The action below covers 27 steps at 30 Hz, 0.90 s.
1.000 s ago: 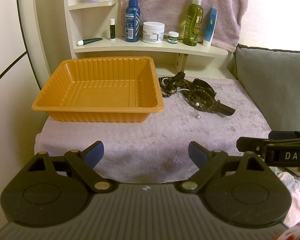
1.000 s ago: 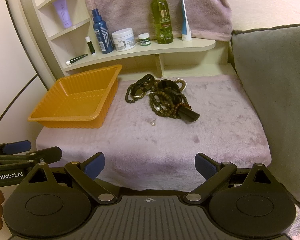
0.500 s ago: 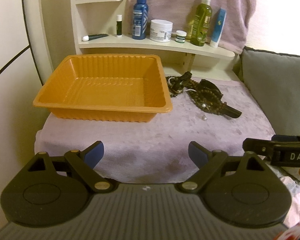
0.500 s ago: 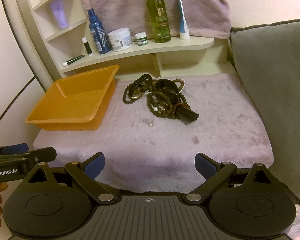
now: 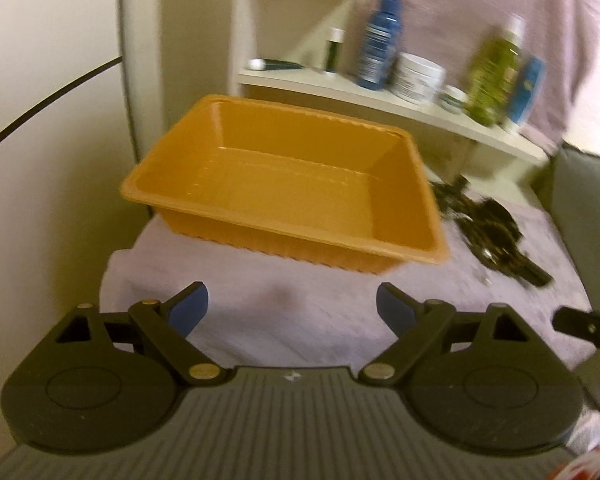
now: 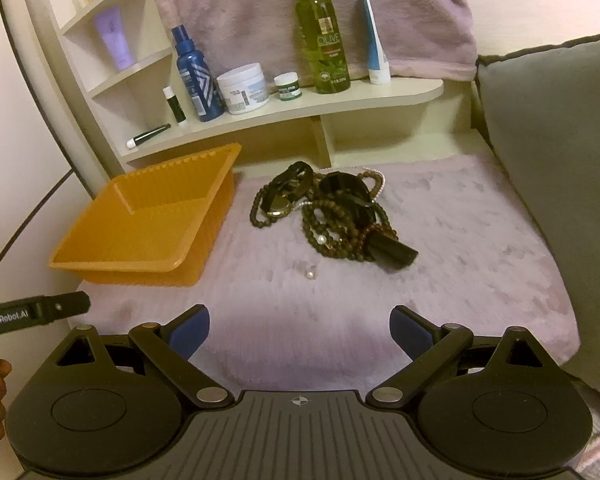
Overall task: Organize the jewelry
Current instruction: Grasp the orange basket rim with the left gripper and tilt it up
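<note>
Where each frame's bottom edge begins, the left claw (image 5: 292, 304) and right claw (image 6: 299, 326) both stand spread, nothing between the blue pads, over a mauve plush cloth (image 6: 480, 248). Mid-frame, a loose pearl (image 6: 310, 274) lies alone. Just beyond it, a tangled pile of bead necklaces (image 6: 332, 216) rests right of centre. The orange plastic tray (image 6: 148, 224) sits left of the pile. Farthest, upper frame, a shelf (image 6: 340, 104) carries an olive spray bottle (image 6: 322, 40) and a white jar (image 6: 244, 88).

jewelry pile (image 6: 332, 216): tangled dark beads, pearls, on mauve cloth | tray (image 6: 148, 236): orange, empty, just left | loose pearl (image 6: 311, 275): near pile
</note>
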Available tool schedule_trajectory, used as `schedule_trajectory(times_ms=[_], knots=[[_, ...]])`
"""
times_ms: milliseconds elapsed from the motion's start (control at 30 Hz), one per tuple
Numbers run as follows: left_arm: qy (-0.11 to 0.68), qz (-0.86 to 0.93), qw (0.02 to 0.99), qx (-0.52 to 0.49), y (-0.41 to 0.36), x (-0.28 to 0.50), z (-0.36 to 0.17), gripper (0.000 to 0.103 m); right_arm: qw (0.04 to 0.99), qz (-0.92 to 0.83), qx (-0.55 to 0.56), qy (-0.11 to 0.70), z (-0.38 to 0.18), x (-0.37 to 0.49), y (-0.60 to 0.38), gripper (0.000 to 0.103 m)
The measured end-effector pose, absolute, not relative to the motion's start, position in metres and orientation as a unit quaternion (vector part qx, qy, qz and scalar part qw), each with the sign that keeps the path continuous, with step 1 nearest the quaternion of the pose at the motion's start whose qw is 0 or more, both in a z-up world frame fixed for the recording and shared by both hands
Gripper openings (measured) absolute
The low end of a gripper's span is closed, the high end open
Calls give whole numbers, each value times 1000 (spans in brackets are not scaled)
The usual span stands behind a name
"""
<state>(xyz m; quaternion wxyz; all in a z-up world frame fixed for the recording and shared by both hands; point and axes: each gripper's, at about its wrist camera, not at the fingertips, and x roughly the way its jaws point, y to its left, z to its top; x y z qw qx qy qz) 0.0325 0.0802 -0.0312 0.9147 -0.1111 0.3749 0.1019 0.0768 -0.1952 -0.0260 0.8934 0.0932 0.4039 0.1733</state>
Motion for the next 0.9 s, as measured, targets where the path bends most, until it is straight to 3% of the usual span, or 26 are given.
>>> schedule_trajectory(times_ms=[900], knots=[[285, 198, 916, -201, 186, 77, -66, 80, 896, 146, 95, 408, -54, 144, -178, 97]])
